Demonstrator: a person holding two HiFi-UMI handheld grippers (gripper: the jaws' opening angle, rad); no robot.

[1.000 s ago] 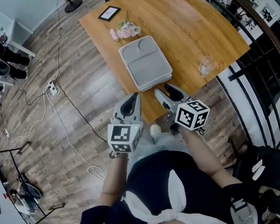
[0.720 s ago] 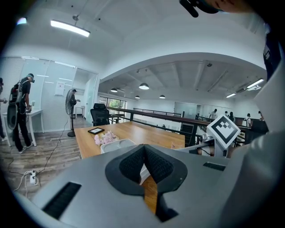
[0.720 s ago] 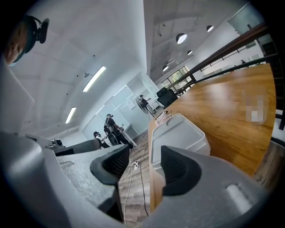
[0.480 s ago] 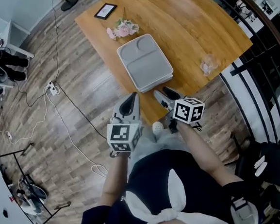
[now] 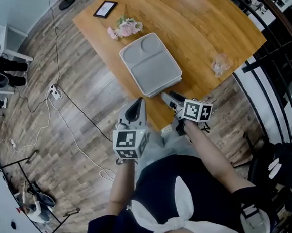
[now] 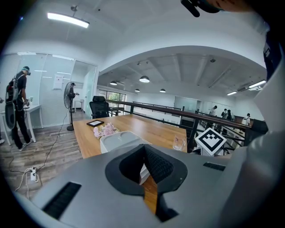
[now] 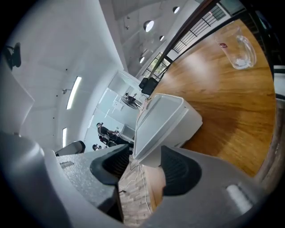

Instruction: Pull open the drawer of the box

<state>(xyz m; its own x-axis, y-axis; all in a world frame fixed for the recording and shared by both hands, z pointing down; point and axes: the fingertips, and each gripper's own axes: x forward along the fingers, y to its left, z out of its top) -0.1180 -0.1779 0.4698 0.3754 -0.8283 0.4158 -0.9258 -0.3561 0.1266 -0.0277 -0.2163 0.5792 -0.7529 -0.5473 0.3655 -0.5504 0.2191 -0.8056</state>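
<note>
Left gripper (image 5: pixel 140 101): jaws pressed together, holding nothing, box ahead and slightly right.
Right gripper (image 5: pixel 168 96): jaws apart, nothing gripped.
Box (image 5: pixel 149 62): on tabletop (image 5: pixel 199 27), near corner just ahead of right gripper.

Near front of box (image 5: pixel 149 62): only a narrow strip of bare table (image 5: pixel 199 27); left gripper (image 5: pixel 140 100) and right gripper (image 5: pixel 168 95) crowd it.
Right of box: wide bare wood, up to a drinking glass (image 5: pixel 221 63) by the right edge.
Far left: flower bunch (image 5: pixel 125 26) just beyond box corner; picture frame (image 5: pixel 105 9) farther.
Right of table: black railing (image 5: pixel 263 60) close alongside.
Floor, left: power strip (image 5: pixel 55 91) with loose cables.
</note>
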